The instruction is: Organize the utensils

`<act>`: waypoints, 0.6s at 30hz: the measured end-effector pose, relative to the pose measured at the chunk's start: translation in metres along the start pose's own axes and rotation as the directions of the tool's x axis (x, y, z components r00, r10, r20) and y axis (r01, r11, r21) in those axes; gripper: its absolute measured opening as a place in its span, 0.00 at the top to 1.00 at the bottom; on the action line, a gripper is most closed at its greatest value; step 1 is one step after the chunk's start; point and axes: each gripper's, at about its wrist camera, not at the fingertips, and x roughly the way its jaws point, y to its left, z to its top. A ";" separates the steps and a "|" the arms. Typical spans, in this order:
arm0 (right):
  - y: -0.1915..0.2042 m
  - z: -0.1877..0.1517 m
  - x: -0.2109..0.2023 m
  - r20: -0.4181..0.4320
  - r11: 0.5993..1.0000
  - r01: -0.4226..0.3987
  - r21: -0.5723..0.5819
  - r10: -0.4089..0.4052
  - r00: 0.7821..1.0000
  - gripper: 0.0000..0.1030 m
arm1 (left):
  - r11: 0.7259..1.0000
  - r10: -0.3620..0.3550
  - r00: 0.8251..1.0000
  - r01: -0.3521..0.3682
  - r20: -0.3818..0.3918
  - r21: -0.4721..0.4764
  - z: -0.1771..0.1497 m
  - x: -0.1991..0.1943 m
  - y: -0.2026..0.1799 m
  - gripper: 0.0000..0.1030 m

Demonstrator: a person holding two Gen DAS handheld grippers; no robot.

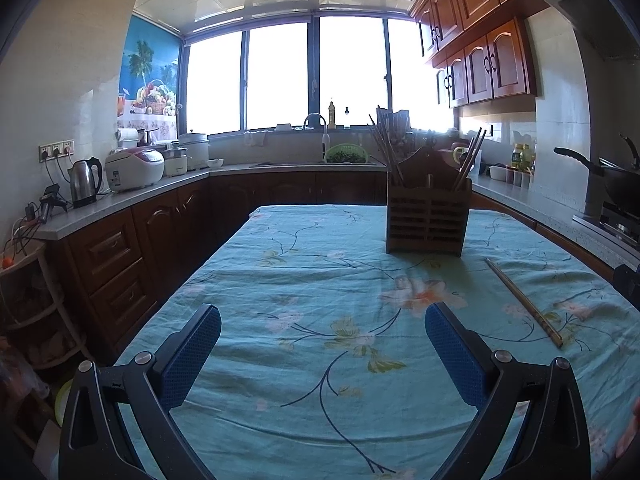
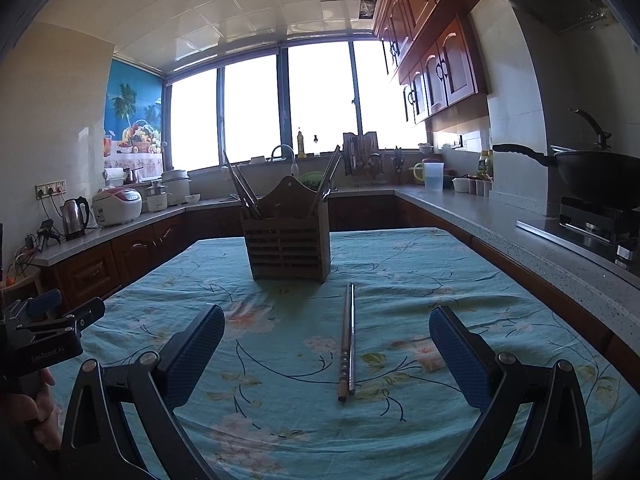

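A slatted wooden utensil holder (image 1: 427, 216) (image 2: 288, 240) stands upright on the far half of the table, with several chopsticks leaning in its left and right compartments. A pair of chopsticks (image 2: 346, 344) (image 1: 524, 304) lies flat on the cloth in front of the holder, side by side. My right gripper (image 2: 326, 332) is open, low over the table, with the pair lying between its blue pads. My left gripper (image 1: 322, 330) is open too, above bare cloth, left of the pair. It also shows at the left edge of the right wrist view as the left gripper (image 2: 52, 320), held by a hand.
The table carries a teal floral cloth (image 1: 304, 264). Counters run along three sides: a kettle (image 1: 85, 182) and rice cooker (image 1: 134, 169) on the left, a sink and green basket (image 1: 346, 154) at the back, a wok (image 2: 600, 176) on a stove at right.
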 end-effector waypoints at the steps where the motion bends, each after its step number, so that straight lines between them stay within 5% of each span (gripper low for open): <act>1: 0.000 0.000 0.000 0.000 1.000 0.000 0.001 0.000 1.000 0.00 | 1.000 -0.001 1.000 0.001 0.001 -0.001 0.000 -0.001 0.000 0.01; 18: 0.001 0.000 -0.003 0.013 1.000 -0.006 0.007 0.006 1.000 0.00 | 1.000 -0.001 1.000 0.000 0.006 0.006 0.001 -0.003 0.001 0.01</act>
